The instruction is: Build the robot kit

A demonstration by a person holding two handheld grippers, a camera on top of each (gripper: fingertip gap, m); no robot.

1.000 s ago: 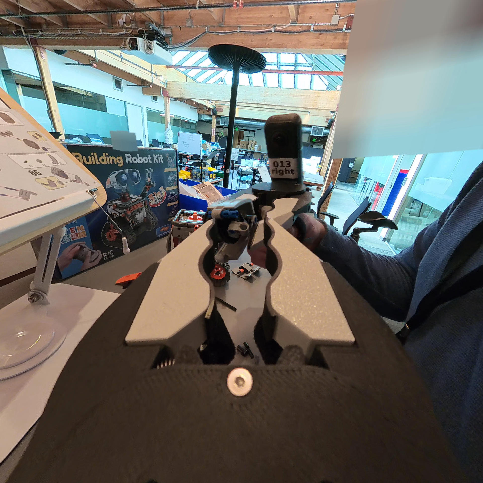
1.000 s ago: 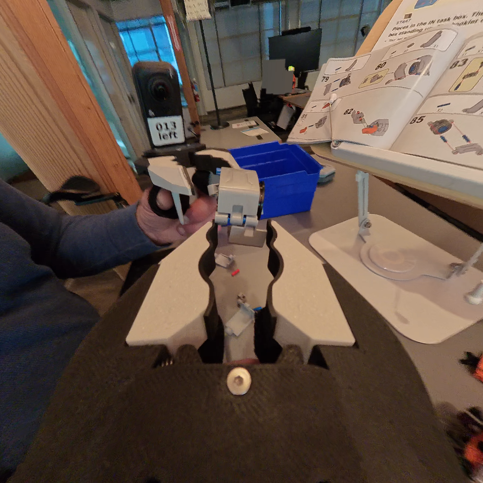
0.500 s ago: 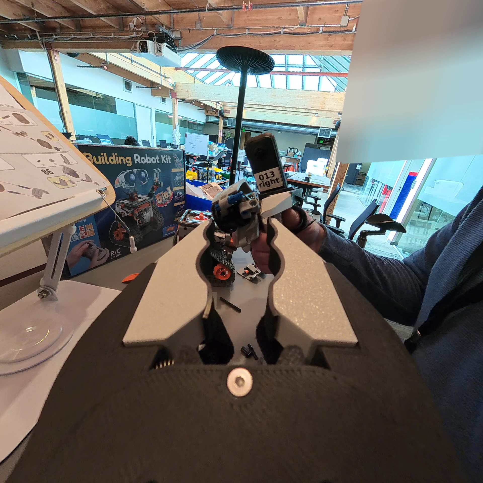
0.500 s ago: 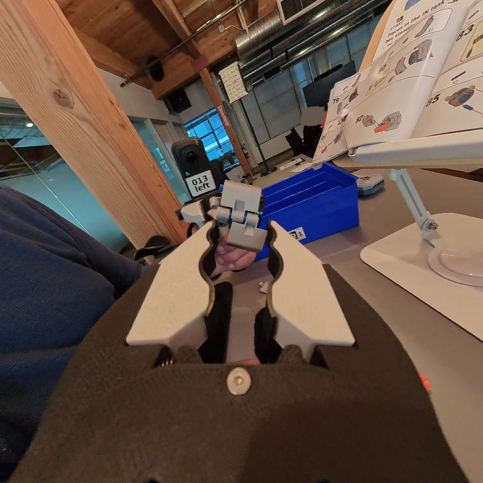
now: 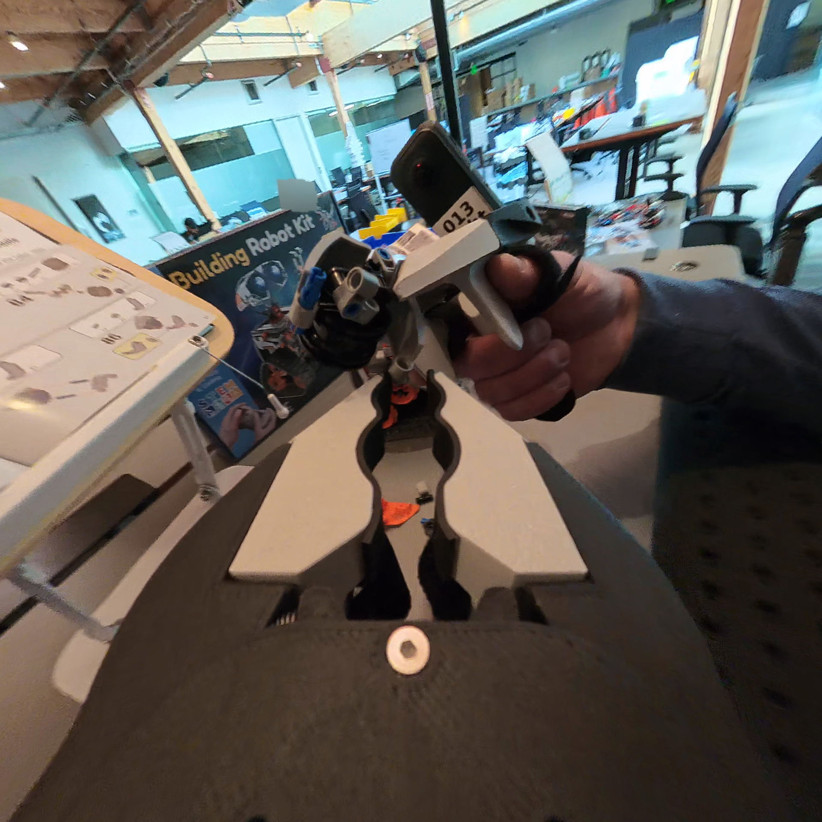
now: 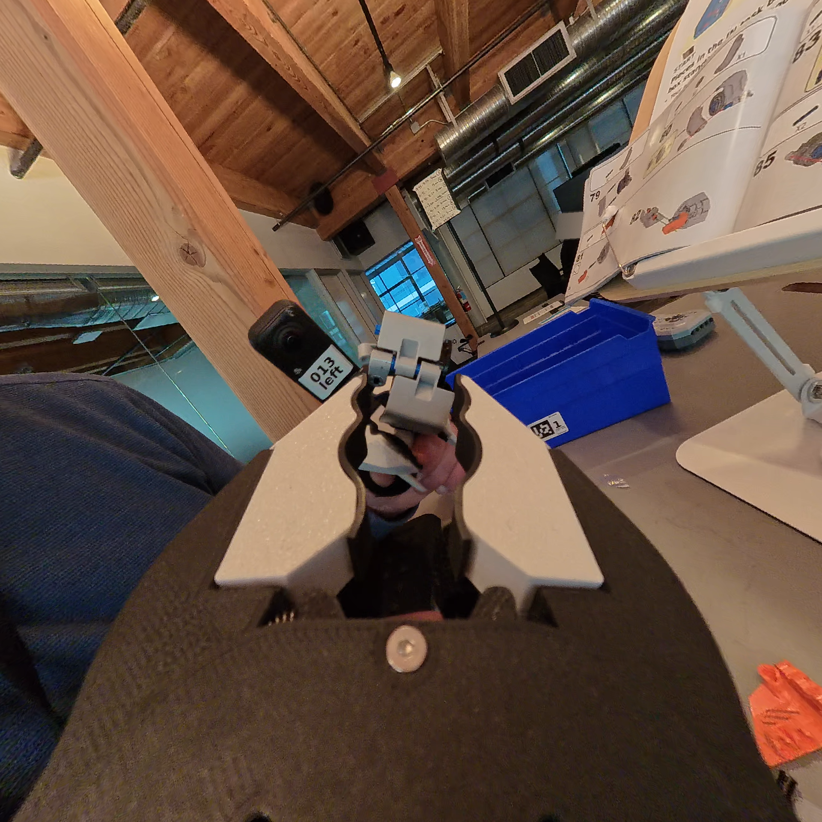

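A small grey and black brick assembly [image 6: 411,356] with blue pins sits between the tips of my right gripper [image 6: 410,382], which is shut on it and holds it up in the air. In the left wrist view the assembly [image 5: 351,302] hangs from the right gripper's white fingers [image 5: 445,262], held by a hand [image 5: 533,338]. My left gripper [image 5: 407,377] is just below it, jaws a narrow gap apart. A thin grey stub [image 5: 402,367] of the assembly reaches down to their tips; I cannot tell whether they pinch it.
An open instruction booklet on a white stand [image 5: 89,320] is at the left, also in the right wrist view [image 6: 711,133]. A blue bin [image 6: 578,360], a dark kit box [image 5: 249,276], an orange piece [image 6: 787,720] and small loose parts [image 5: 398,511] are on the grey table. A wooden post [image 6: 155,200] stands close by. My two grippers' fingertips are within a few centimetres of each other.
The right gripper has lifted and tilted the assembly up and away from the left fingertips. The left jaws have narrowed to about half their earlier gap. Both views swung upward.
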